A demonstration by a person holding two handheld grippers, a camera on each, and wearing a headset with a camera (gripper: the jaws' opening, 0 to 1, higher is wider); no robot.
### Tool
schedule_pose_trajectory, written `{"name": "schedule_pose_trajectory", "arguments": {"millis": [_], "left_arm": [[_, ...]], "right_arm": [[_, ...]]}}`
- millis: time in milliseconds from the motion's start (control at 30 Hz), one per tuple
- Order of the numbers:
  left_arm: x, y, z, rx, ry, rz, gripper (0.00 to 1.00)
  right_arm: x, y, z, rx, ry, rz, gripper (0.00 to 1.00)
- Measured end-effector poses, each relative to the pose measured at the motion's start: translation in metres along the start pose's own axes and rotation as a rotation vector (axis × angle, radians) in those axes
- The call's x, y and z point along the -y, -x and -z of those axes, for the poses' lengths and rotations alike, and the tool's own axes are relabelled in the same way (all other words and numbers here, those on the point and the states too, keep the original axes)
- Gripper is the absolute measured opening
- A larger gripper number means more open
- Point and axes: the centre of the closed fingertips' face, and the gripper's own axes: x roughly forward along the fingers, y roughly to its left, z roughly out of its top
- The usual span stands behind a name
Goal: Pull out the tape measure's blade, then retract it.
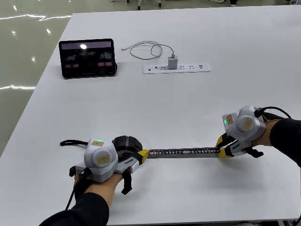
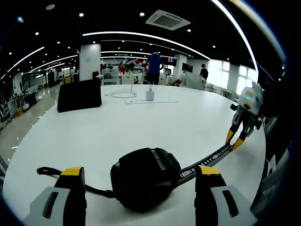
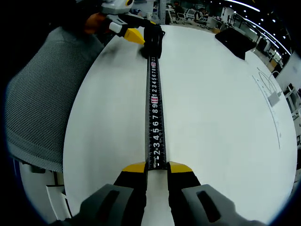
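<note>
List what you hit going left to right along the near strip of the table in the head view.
strap → left gripper → blade → right gripper

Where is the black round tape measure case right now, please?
In the head view the black case lies at lower left on the white table, between the left gripper's jaws, with its blade reaching rightwards to the right gripper.
</note>
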Motion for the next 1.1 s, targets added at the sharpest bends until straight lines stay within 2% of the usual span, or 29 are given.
{"name": "schedule_pose_trajectory", "arguments": {"millis": [100,133,267,333,400,467,567,600,733,800,900,933,1100], "left_arm": [[-0.001,-0.001,0.002,-0.007,0.030,-0.002,0.90],[-0.001,-0.002,0.002,-0.011,0.042,-0.003,0.89],[-0.001,-0.005,0.000,-0.009,0.056,-0.014,0.84],[0.000,-0.006,0.001,-0.010,0.071,-0.014,0.82],[0.007,-0.008,0.004,-0.024,0.080,-0.004,0.77],[0.011,-0.008,0.000,-0.020,0.078,-0.004,0.75],[0.005,-0.012,-0.006,-0.017,0.102,-0.028,0.72],[0.002,-0.013,-0.004,-0.025,0.088,-0.049,0.72],[0.000,-0.016,0.003,-0.050,0.097,-0.056,0.70],[-0.001,-0.015,0.004,-0.051,0.101,-0.058,0.70],[0.005,-0.016,0.004,-0.067,0.116,-0.032,0.66],[0.004,-0.015,0.007,-0.085,0.117,-0.046,0.64],[0.005,-0.018,0.006,-0.079,0.078,-0.054,0.63]], "right_arm": [[-0.001,0.000,0.000,-0.001,-0.009,-0.002,0.12],[-0.001,0.000,0.000,-0.005,-0.033,0.004,0.11],[0.000,-0.001,0.000,-0.022,-0.032,0.022,0.11],[0.001,-0.002,0.001,-0.029,-0.051,0.031,0.11],[0.003,-0.002,0.002,-0.034,-0.073,0.041,0.11],[0.004,-0.003,0.002,-0.044,-0.082,0.043,0.11],[0.005,-0.003,0.002,-0.060,-0.091,0.046,0.11],[0.005,-0.003,0.002,-0.063,-0.094,0.047,0.11],[0.005,-0.004,0.003,-0.068,-0.096,0.051,0.11],[0.006,-0.004,0.003,-0.068,-0.100,0.053,0.11],[0.006,-0.005,0.004,-0.065,-0.103,0.050,0.11],[0.007,-0.005,0.004,-0.064,-0.104,0.048,0.11],[0.006,-0.005,0.004,-0.059,-0.110,0.043,0.11]]}}
